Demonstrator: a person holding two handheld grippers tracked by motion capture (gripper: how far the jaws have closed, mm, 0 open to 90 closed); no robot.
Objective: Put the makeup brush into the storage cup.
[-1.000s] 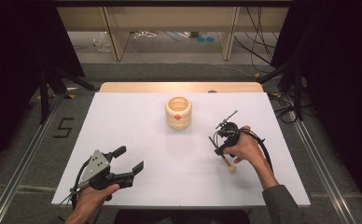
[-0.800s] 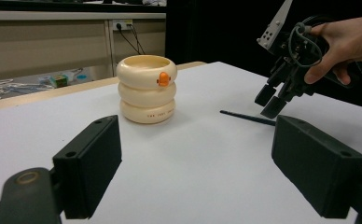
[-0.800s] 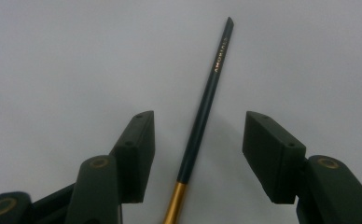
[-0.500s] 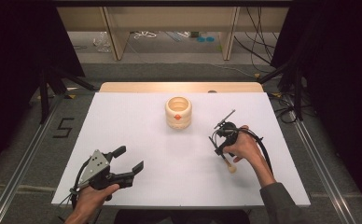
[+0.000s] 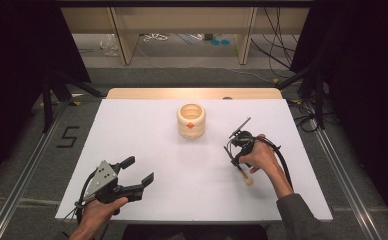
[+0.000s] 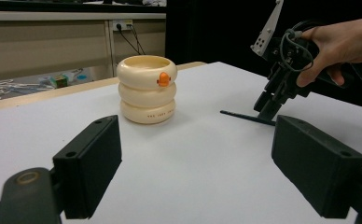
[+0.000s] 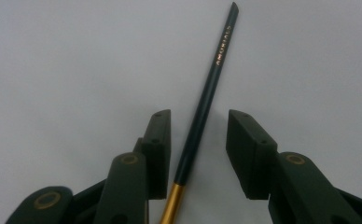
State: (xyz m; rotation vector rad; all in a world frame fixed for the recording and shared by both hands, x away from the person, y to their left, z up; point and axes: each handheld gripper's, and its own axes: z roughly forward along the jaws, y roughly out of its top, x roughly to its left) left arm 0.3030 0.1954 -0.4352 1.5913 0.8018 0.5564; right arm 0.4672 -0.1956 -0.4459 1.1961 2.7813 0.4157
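Slippage is the risk: the makeup brush [image 7: 202, 107] lies flat on the white tabletop [image 5: 147, 130] between the parted right tongs [image 7: 198, 149], nearer one jaw, so an uneven closing could roll it away. The left tongs [image 5: 138, 170] are held apart, empty.

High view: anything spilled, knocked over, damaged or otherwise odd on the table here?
Nothing stands out. The cream ringed pot stands upright on the white table, and a dark brush lies flat between the open right tongs. The left tongs are open and empty.
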